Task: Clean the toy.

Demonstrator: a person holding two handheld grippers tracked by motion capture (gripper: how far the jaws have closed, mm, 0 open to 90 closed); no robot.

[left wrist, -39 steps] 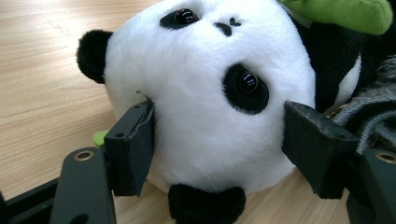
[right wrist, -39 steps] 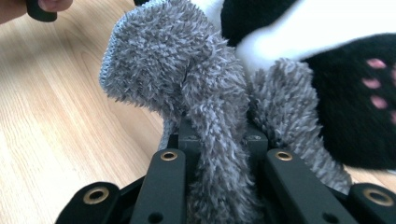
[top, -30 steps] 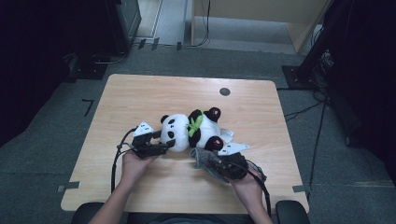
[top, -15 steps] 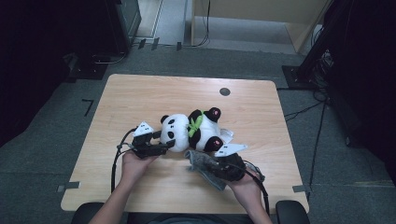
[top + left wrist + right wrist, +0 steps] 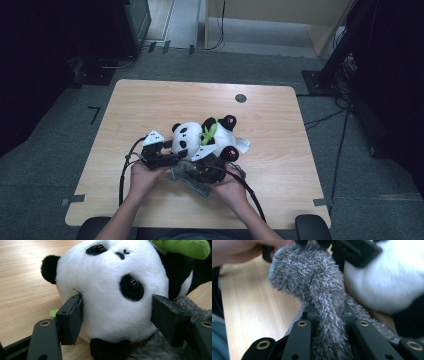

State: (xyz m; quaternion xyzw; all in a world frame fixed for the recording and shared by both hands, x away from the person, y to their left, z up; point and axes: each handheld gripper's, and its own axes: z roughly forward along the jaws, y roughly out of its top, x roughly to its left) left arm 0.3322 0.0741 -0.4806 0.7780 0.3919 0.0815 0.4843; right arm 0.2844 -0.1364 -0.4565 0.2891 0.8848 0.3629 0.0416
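Light wood table (image 5: 150, 105) w/ rounded corners, on grey carpet (image 5: 60, 140). Small dark round grommet (image 5: 241, 98) near table's far edge, right of centre. Beyond table: dark cabinet (image 5: 135, 20) far left, pale wood furniture (image 5: 280, 12) far right, cables (image 5: 325, 120) right of table.

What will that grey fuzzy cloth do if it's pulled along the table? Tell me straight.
Probably floppy: the grey fuzzy cloth droops and folds over itself where the right hand-held gripper pinches it. Likely light, since a small pinch bunches it. It looks unlikely to slip out, as its shaggy pile should catch the pads, but it may snag under the panda plush lying beside it.
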